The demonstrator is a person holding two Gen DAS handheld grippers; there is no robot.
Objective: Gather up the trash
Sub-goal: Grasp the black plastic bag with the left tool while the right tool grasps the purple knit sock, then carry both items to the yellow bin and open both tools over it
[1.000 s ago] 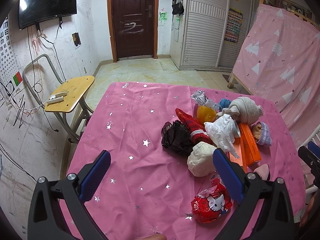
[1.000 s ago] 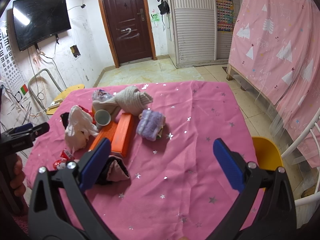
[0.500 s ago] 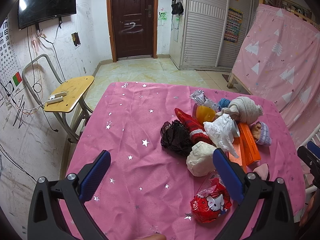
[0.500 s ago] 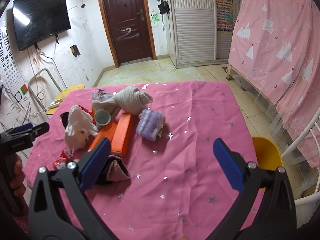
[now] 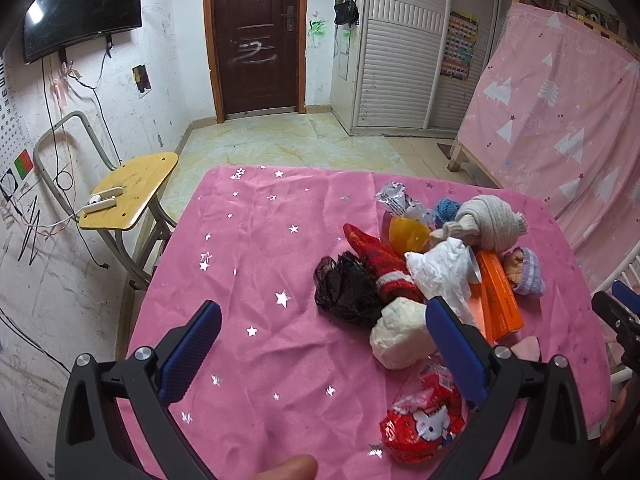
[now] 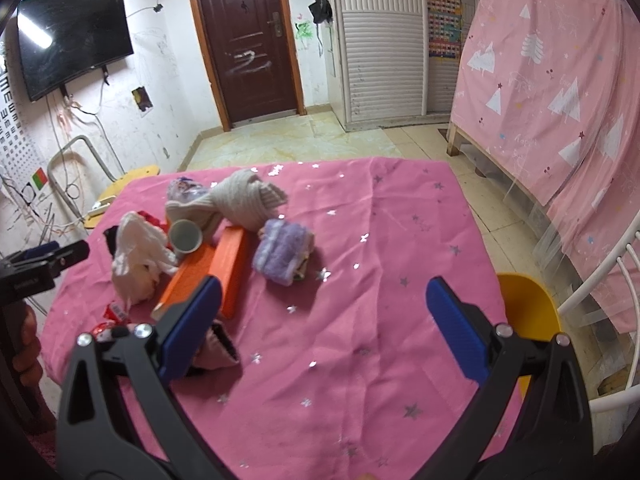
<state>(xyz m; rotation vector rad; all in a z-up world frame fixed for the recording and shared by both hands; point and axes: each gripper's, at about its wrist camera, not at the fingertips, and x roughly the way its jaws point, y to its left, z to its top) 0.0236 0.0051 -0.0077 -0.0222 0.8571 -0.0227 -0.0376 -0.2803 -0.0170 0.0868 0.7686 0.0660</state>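
left gripper jaws wide apart, empty, red wrapper by its right finger, right gripper likewise open over pink cloth

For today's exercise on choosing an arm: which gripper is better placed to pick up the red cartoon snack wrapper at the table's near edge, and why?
Left. The left gripper is open, and the red snack wrapper lies just below its right finger. From the right gripper, also open, the wrapper sits far off to the side, behind the orange box.

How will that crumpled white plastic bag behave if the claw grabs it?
The white plastic bag looks thin and crumpled, so probably floppy and very light. Its glossy film may slip. It leans on the orange box, which might shift slightly.
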